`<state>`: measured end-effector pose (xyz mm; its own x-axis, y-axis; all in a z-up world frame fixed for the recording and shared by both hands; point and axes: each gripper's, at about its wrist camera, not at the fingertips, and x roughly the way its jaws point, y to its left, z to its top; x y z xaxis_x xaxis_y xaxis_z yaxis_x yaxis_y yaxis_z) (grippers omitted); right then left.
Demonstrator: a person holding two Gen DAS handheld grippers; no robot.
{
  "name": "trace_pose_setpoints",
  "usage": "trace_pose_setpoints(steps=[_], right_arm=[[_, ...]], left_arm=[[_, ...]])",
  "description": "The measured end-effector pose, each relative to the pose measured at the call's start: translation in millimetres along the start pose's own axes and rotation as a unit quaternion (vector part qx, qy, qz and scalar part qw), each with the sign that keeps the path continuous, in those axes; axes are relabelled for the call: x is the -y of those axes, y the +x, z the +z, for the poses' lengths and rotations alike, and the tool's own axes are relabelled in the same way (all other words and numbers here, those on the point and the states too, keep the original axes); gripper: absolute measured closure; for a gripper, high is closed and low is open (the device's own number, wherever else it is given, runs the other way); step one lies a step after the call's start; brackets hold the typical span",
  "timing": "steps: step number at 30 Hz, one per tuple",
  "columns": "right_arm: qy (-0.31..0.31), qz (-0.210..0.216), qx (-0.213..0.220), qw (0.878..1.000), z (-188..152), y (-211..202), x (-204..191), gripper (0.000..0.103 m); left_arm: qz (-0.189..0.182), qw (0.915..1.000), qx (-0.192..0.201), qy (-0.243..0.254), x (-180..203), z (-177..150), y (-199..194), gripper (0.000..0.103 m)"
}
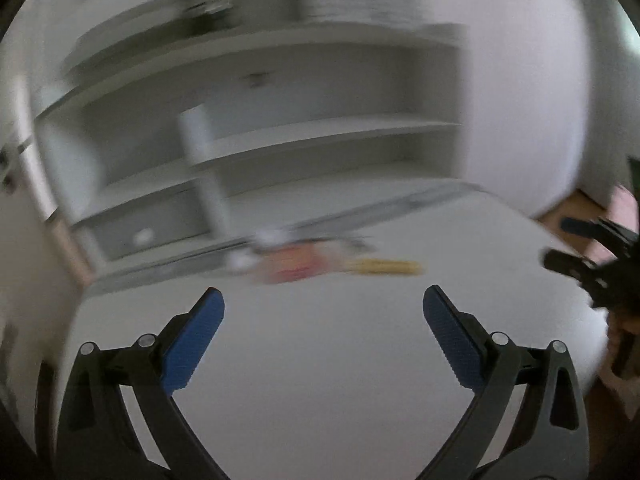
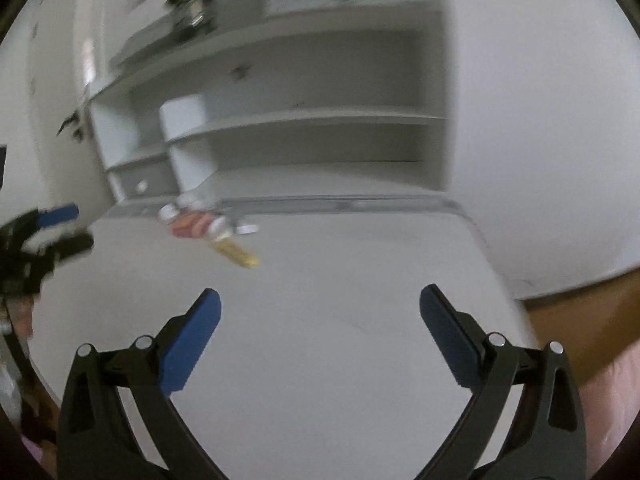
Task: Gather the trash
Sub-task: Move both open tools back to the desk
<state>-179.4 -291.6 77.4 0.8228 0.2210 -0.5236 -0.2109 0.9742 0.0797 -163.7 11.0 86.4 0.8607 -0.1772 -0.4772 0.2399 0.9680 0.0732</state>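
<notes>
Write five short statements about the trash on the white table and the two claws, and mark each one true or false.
1. Both the left claw and the right claw are open and hold nothing. True.
2. The trash pile lies at the near edge of the white table, right between the right claw's fingers. False: it lies toward the far edge, well ahead of both claws.
3. A yellow wrapper lies at the side of the pile nearest the right claw. True.
4. The yellow wrapper is on a shelf of the white shelf unit. False: it is on the table.
5. A red and orange packet is in the pile. True.
</notes>
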Motion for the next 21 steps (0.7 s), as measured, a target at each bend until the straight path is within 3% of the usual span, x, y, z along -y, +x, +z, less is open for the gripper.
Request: trace_pose_setpoints(steps=[4, 6, 8, 14, 21], right_arm=[[-0.024, 0.038, -0.037, 0.998, 22, 48, -29, 0.007], [-0.037, 0.052, -0.068, 0.996, 31, 77, -44, 0.007], [-0.051, 0.058, -0.093, 0.993, 36, 107, -56, 0.007], [-0.082, 0.067, -0.149, 0.983, 36, 161, -71, 0.011], [-0.113, 0.063, -0.179, 0.975, 33, 179, -77, 0.011]], left_arm=[[0.026, 0.9981, -0.033, -0.045, -77, 6, 33, 0.006], [0.024, 0.9973, -0.049, -0.049, -92, 4, 52, 0.006], [0.045, 0.9953, -0.071, -0.047, -105, 9, 76, 0.006], [0.035, 0.9914, -0.116, -0.050, -107, 5, 104, 0.006], [0.027, 0.9904, -0.130, -0.039, -97, 7, 120, 0.006]])
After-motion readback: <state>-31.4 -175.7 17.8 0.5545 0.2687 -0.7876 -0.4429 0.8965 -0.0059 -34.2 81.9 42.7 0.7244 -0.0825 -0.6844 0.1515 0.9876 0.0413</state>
